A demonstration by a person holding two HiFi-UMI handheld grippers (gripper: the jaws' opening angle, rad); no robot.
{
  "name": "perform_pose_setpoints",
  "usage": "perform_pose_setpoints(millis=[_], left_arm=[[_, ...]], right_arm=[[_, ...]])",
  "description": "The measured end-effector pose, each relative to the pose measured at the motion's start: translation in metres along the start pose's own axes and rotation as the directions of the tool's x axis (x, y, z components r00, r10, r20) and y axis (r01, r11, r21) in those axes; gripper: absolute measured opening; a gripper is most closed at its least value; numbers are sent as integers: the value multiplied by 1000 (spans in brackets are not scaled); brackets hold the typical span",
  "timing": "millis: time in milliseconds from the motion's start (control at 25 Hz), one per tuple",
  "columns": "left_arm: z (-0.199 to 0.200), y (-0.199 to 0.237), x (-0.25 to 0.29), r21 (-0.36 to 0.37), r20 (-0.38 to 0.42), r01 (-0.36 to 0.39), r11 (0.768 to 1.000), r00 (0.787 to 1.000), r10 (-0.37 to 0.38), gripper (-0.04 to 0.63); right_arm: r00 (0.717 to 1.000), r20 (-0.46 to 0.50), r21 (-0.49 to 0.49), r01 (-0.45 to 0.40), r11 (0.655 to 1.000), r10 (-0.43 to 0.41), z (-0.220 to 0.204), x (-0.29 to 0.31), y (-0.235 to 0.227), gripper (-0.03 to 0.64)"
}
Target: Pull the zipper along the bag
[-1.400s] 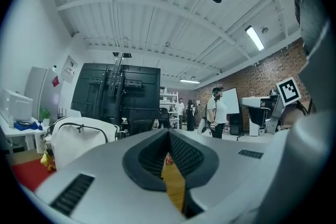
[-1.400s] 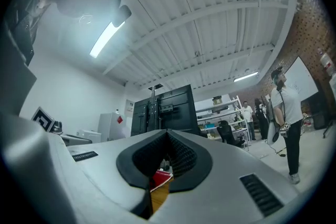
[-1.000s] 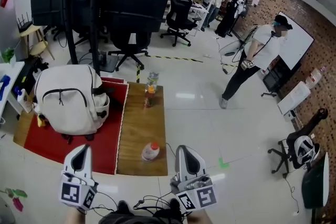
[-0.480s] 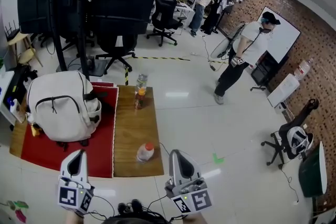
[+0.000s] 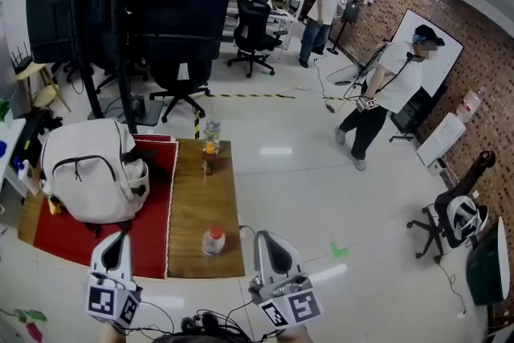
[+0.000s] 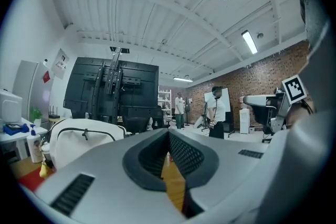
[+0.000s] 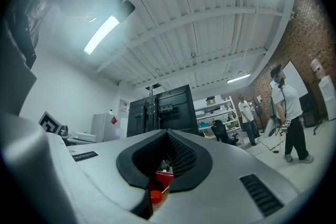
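A white backpack [image 5: 90,169] with a dark zipper line stands upright on a red mat [image 5: 148,241] at the left of a low table. The left gripper view also shows the backpack [image 6: 79,139], ahead and to the left. My left gripper [image 5: 115,238] hovers shut and empty at the table's near edge, well short of the bag. My right gripper [image 5: 267,237] is shut too, with nothing in it, beside the near right corner of the wooden board [image 5: 197,197]. Each gripper view shows its jaws closed to a thin slit.
A red-capped bottle [image 5: 212,240] lies on the wooden board near my right gripper, and a second bottle [image 5: 210,144] stands at its far end. A large black screen stand [image 5: 136,4] and an office chair [image 5: 181,80] are behind the table. People stand at the back right.
Both grippers and the whole scene have drifted a little left in the head view. Both stay shut. The person in white at the right has walked a few steps.
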State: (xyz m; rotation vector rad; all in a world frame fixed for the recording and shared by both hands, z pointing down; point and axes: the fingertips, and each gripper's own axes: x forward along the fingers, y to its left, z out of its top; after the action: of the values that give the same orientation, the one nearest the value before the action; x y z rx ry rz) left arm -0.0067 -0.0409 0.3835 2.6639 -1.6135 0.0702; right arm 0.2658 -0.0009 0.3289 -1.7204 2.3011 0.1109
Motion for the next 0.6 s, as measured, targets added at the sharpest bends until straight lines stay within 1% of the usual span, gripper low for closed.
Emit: perform_pose_setpoints(millis=[160, 320, 480, 600], left_arm=[[7, -4, 7, 12, 4, -34, 999, 999, 34, 28], [8, 6, 8, 13, 8, -63, 998, 998, 63, 28], [6, 28, 2, 19, 7, -93, 996, 996, 92, 28], [5, 53, -2, 21, 15, -102, 995, 995, 102, 28]], right_arm=[[999, 13, 12, -44, 999, 43, 4, 13, -6, 6], [995, 35, 9, -90, 996, 89, 10, 23, 6, 6], [991, 37, 0, -132, 991, 132, 8, 36, 26, 6], [991, 37, -1, -132, 991, 132, 4, 50, 42, 6]])
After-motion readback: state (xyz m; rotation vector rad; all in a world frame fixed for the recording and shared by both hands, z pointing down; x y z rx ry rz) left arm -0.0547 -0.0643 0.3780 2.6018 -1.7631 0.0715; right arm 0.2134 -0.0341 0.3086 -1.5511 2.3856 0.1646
